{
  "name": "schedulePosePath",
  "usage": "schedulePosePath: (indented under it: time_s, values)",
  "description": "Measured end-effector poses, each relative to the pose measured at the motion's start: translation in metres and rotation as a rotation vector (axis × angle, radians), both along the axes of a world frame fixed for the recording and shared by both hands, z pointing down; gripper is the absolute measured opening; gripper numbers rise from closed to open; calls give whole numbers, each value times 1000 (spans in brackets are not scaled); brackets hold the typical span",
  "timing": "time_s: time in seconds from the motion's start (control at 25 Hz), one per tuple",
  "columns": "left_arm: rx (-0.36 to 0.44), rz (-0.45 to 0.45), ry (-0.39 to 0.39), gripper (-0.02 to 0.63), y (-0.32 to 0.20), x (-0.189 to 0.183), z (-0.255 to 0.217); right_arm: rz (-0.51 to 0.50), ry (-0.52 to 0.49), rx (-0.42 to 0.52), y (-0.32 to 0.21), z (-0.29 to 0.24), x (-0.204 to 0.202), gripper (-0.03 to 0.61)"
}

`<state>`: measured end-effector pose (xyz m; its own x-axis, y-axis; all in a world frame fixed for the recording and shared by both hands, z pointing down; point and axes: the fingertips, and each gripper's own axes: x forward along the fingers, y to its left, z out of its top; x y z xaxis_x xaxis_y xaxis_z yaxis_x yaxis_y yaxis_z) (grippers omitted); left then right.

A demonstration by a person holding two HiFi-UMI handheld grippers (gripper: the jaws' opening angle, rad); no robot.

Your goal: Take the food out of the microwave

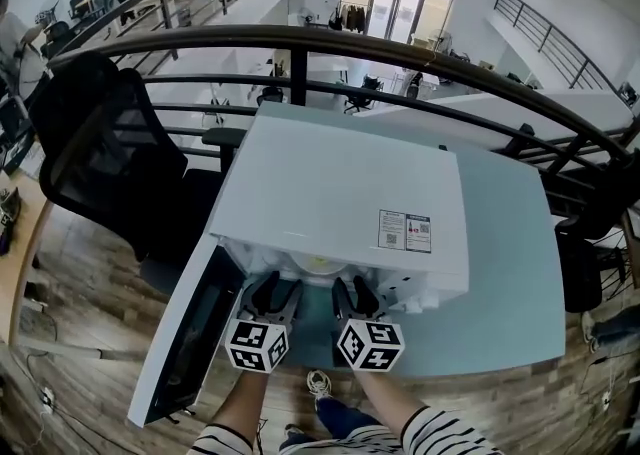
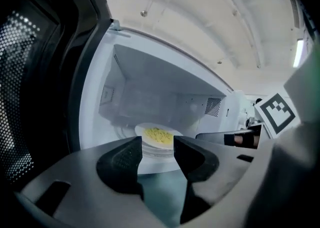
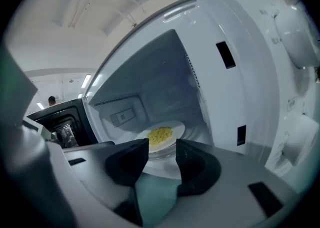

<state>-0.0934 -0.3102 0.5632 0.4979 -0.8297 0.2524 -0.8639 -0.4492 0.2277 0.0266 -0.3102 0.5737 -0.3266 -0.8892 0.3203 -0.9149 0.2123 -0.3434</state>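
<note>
The white microwave (image 1: 340, 193) stands on a teal table (image 1: 510, 273), its door (image 1: 190, 338) swung open to the left. Inside, a white plate (image 2: 150, 148) with yellow food (image 2: 158, 135) rests on the turntable; the plate (image 3: 175, 131) and food (image 3: 160, 134) also show in the right gripper view. My left gripper (image 1: 275, 293) and right gripper (image 1: 355, 295) sit side by side at the mouth of the cavity, short of the plate. The left gripper (image 2: 157, 154) is open with nothing between its pads. The right gripper (image 3: 162, 154) is open and empty too.
A black office chair (image 1: 110, 163) stands left of the table, behind the open door. A dark curved railing (image 1: 300, 43) runs behind the microwave. The control panel (image 3: 295, 71) lies right of the cavity. The table's front edge is just under my hands.
</note>
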Motion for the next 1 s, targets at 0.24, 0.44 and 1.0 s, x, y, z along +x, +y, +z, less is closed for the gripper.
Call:
schedulePosePath:
  time_s: [0.24,0.44,1.0]
  values:
    - [-19,14,-10,178,-24,6,6,12,8,-7,-16,9,-1,175]
    - [-42,29,-12,178,-38,8,13,47,-31,2,-29,8,-1,175]
    - [-156,72,-41,202,-58,17,24,97,30,-52,-41,22,-3,175]
